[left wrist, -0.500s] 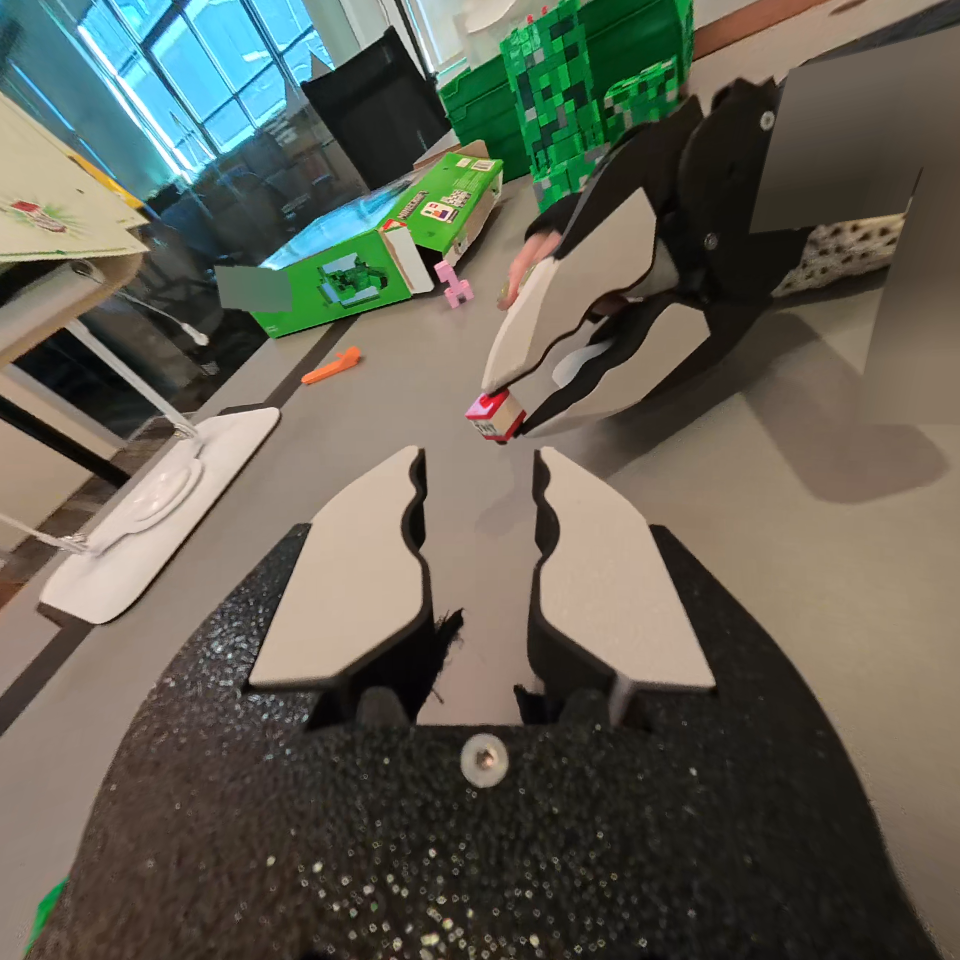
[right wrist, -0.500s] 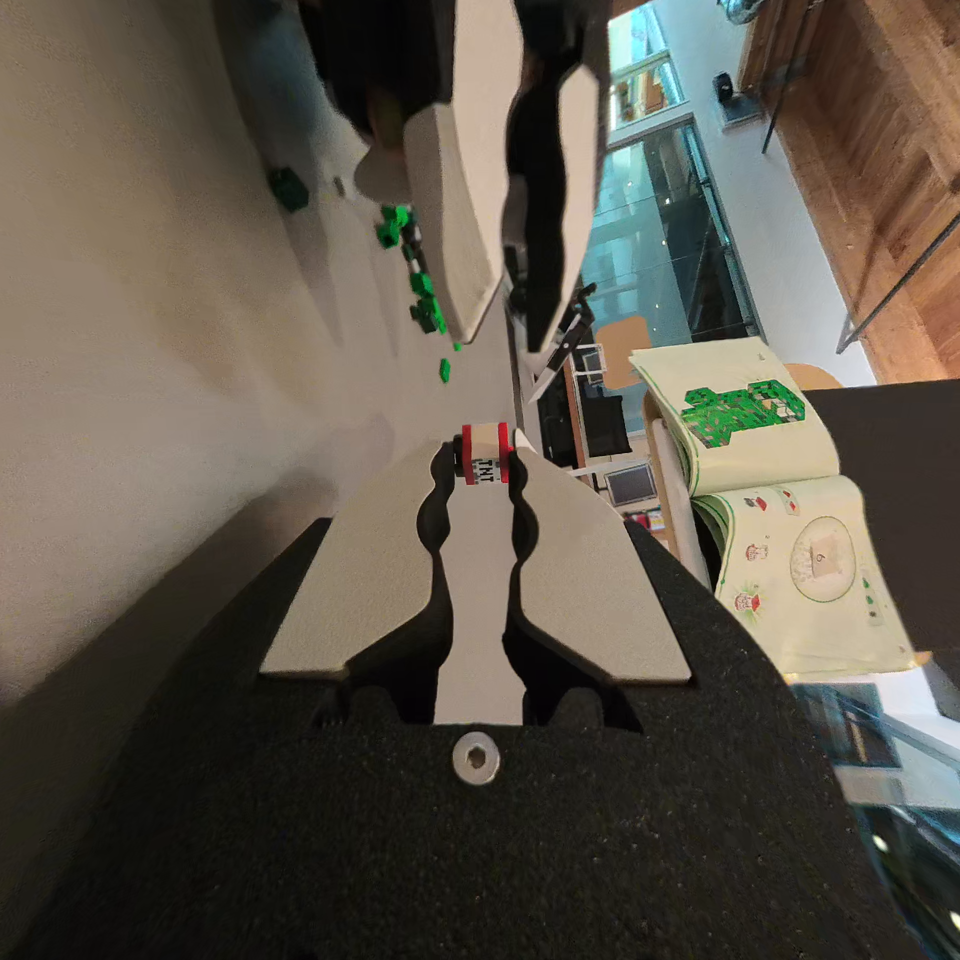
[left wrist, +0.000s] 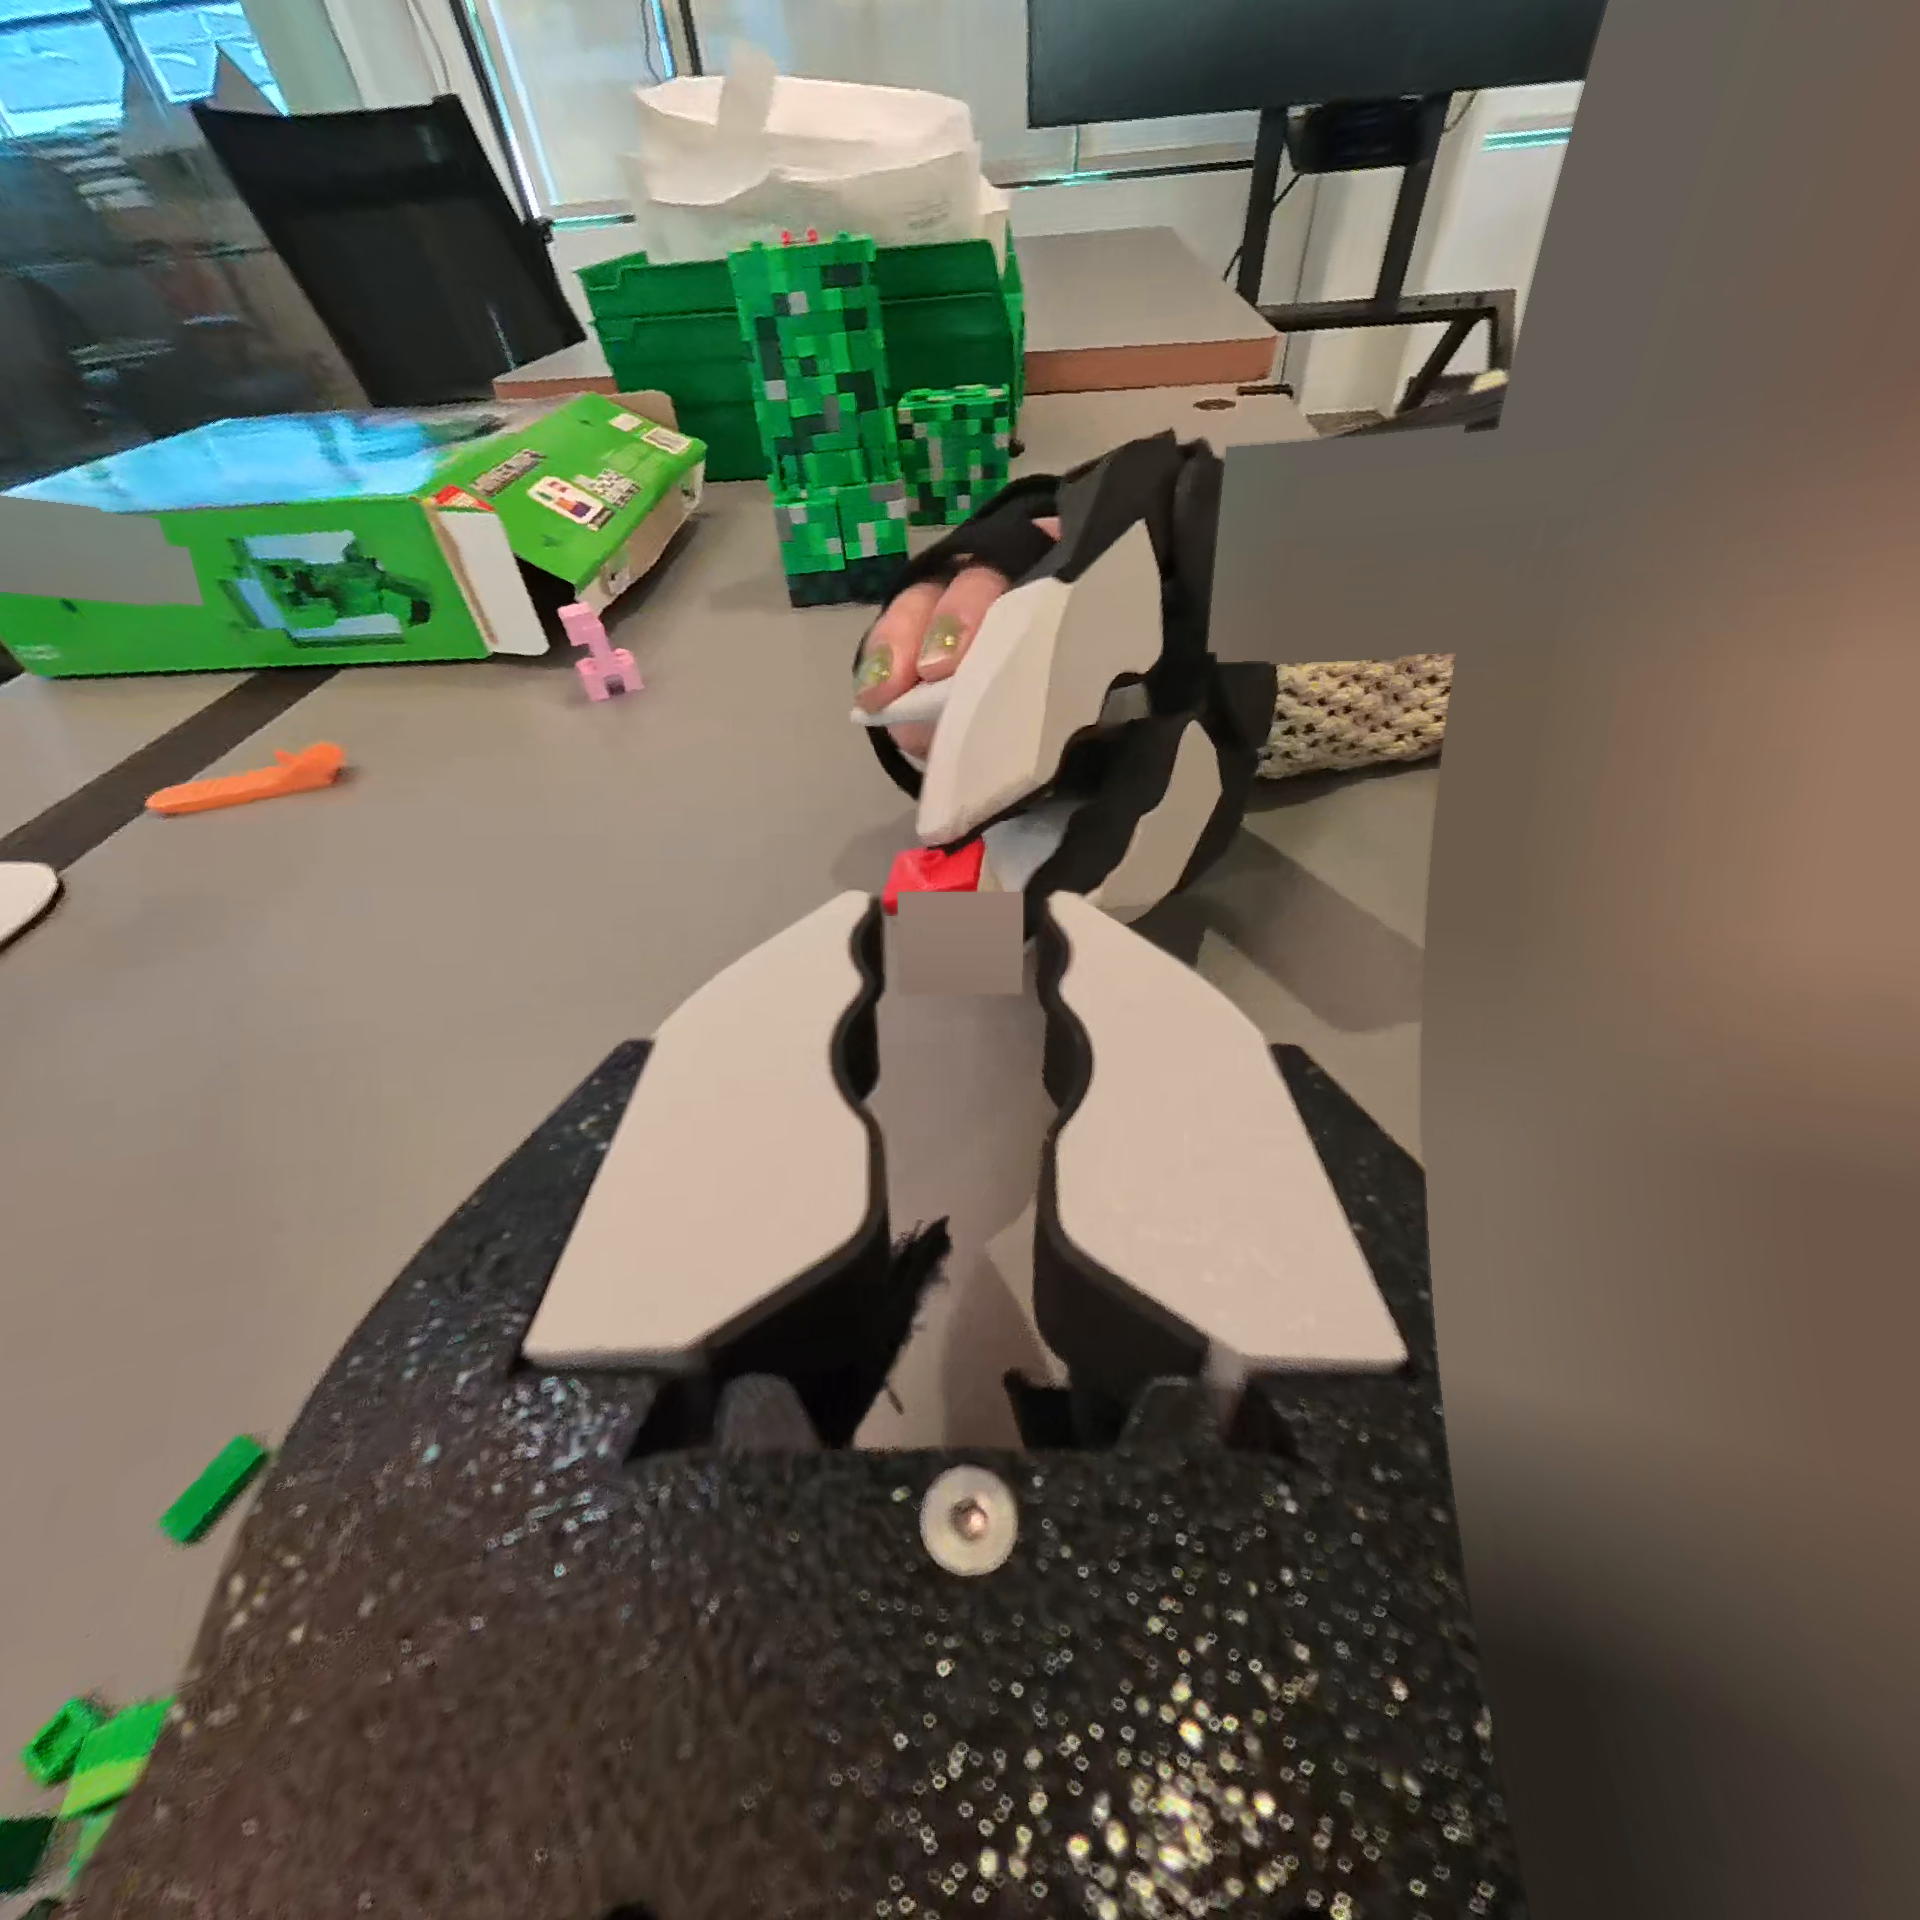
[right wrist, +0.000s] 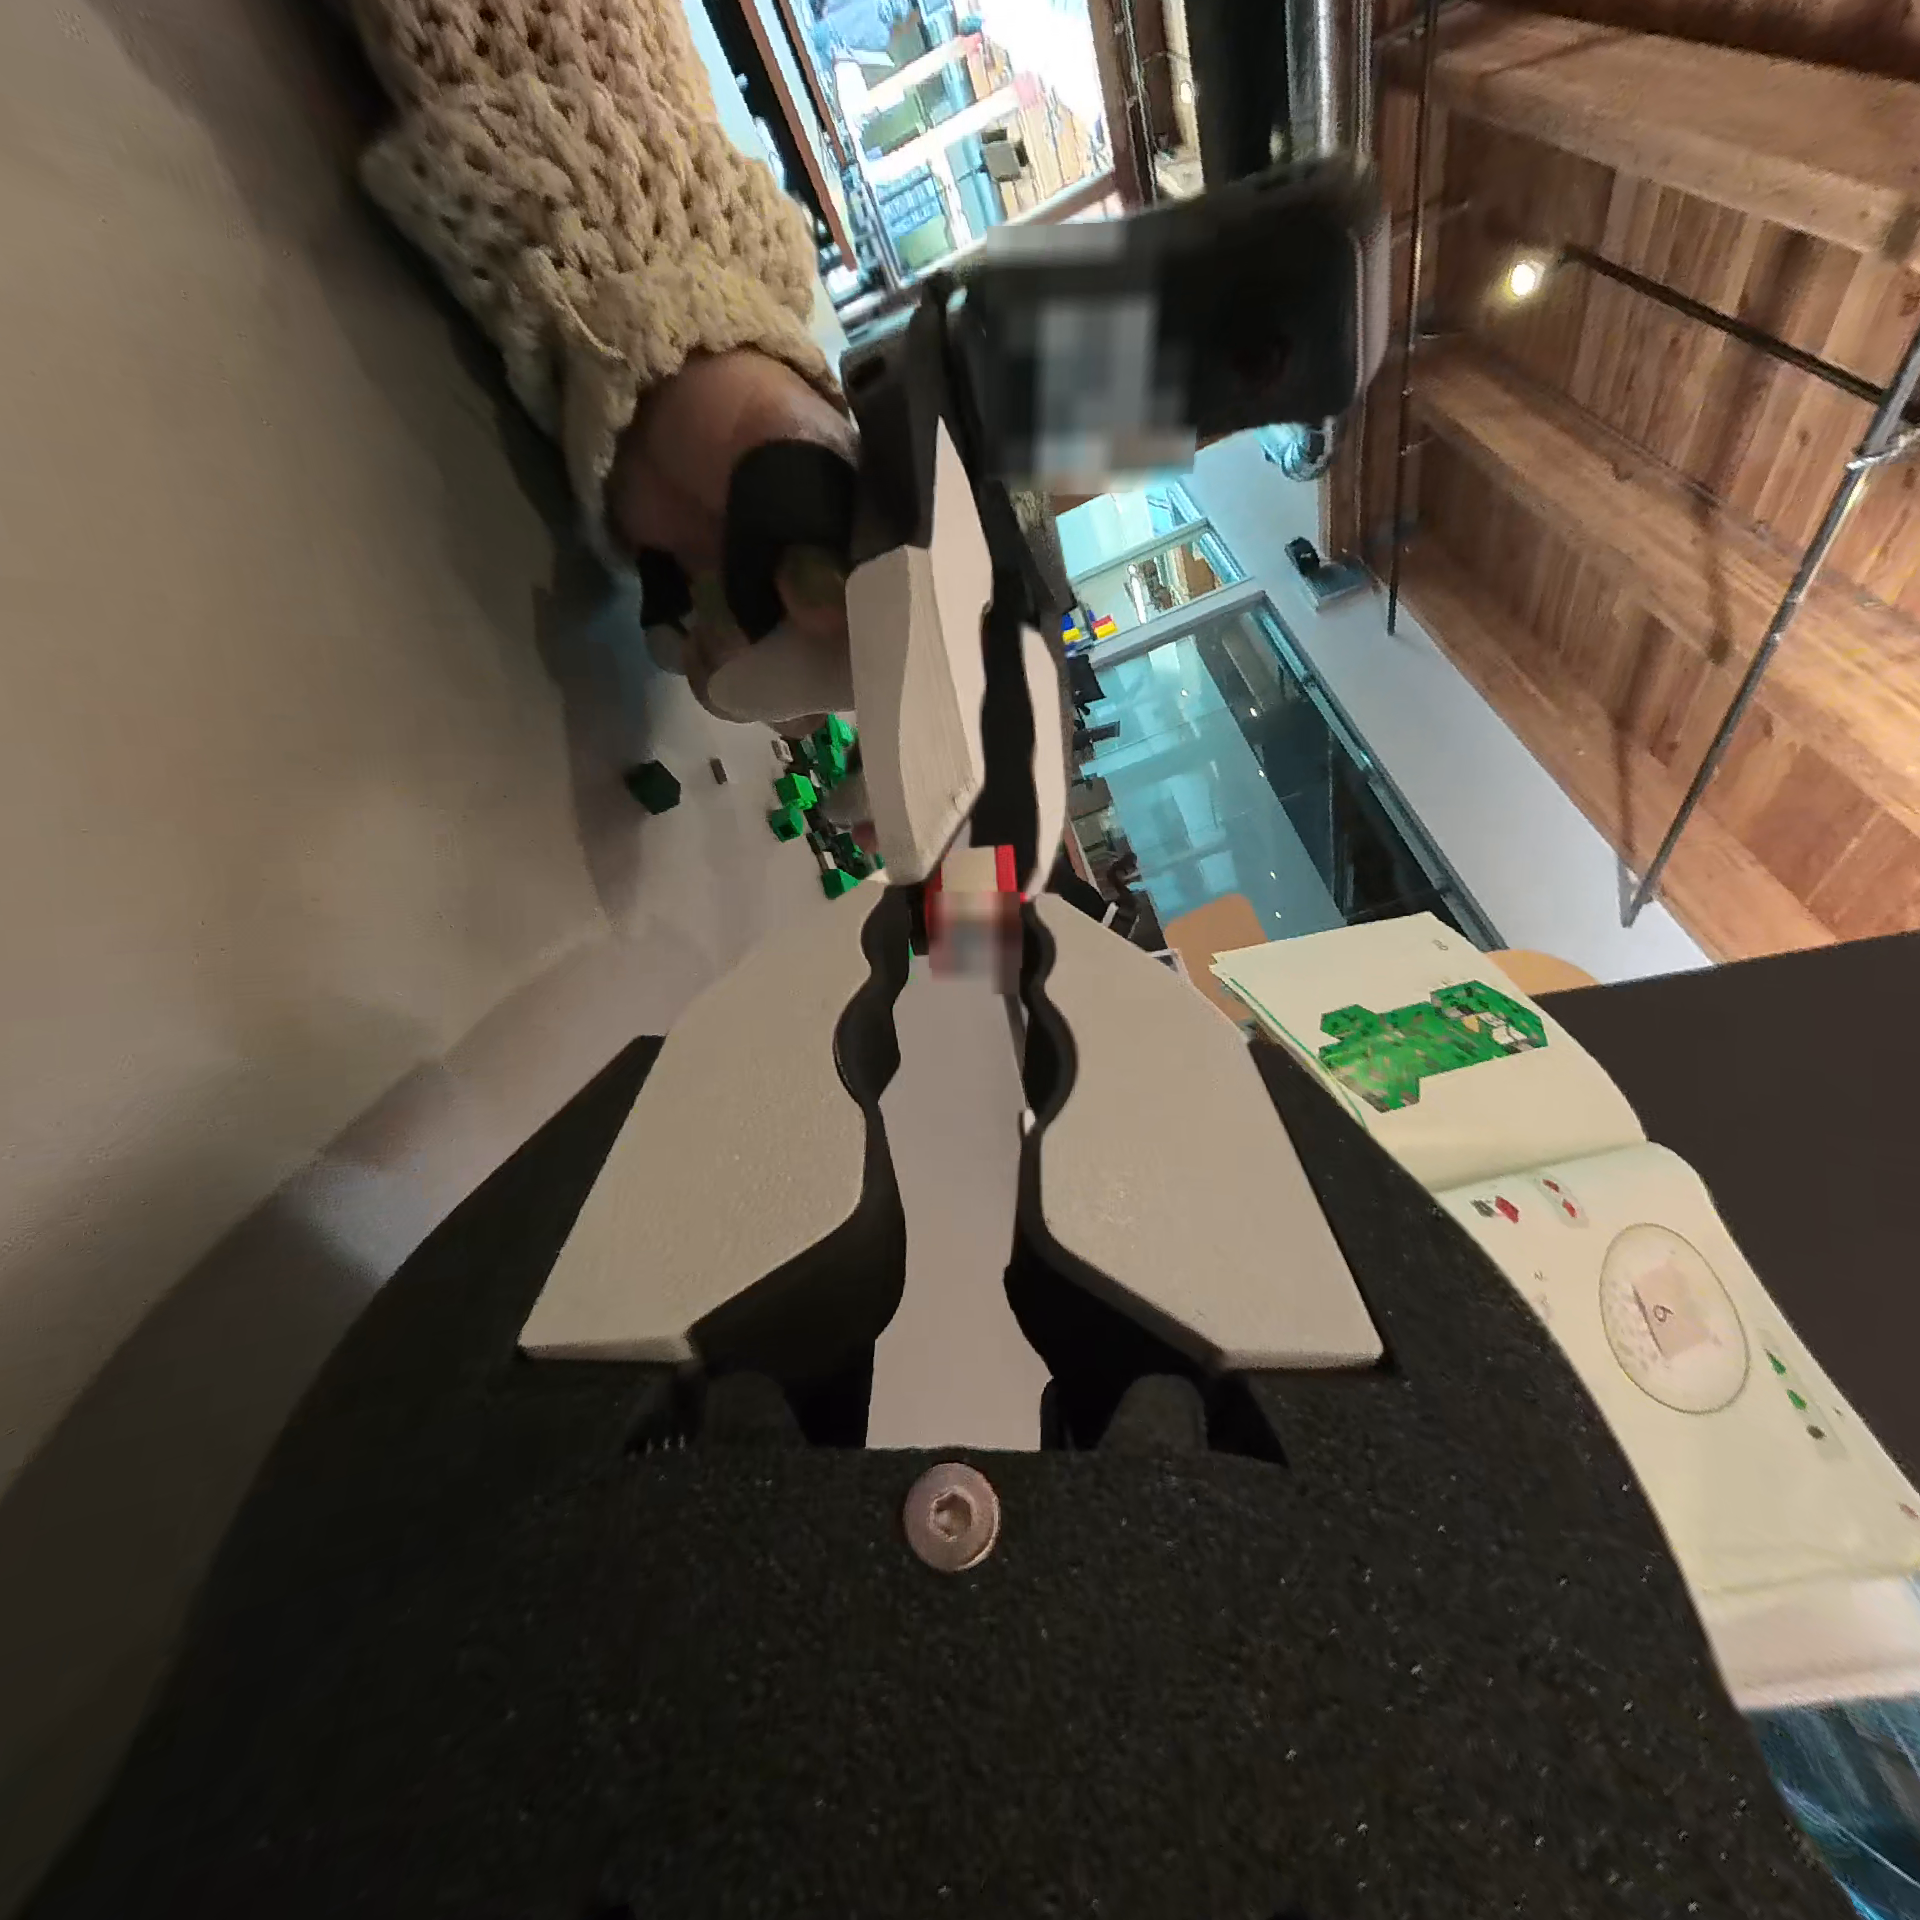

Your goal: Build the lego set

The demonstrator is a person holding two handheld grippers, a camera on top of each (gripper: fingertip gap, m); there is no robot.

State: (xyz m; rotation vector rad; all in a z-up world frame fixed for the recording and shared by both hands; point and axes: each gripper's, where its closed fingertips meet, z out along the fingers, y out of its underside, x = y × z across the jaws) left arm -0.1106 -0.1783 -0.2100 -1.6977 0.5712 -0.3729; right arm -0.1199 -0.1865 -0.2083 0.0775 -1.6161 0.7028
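Here my right gripper (right wrist: 971, 914), with its pale grey fingers on a black foam body, is clamped on a small red-and-white lego block (left wrist: 932, 871), pinching it at the very tips. My left gripper (left wrist: 956, 920) faces it tip to tip, its fingers spread on either side of the same block; whether they already press on it I cannot tell, since a blurred patch covers that spot. The block is held off the grey table (left wrist: 416, 987), between the two sets of tips. Farther back on the table stand the tall green pixel-patterned lego figure (left wrist: 821, 416) and an opened green cardboard box (left wrist: 343, 551) lying on its side, with a small pink lego animal (left wrist: 603, 657) just beside the box flap and an orange brick separator (left wrist: 249, 781) nearer me. Loose green bricks (right wrist: 816, 790) lie scattered behind my left gripper, and an open instruction booklet (right wrist: 1507, 1143) sits to my right.
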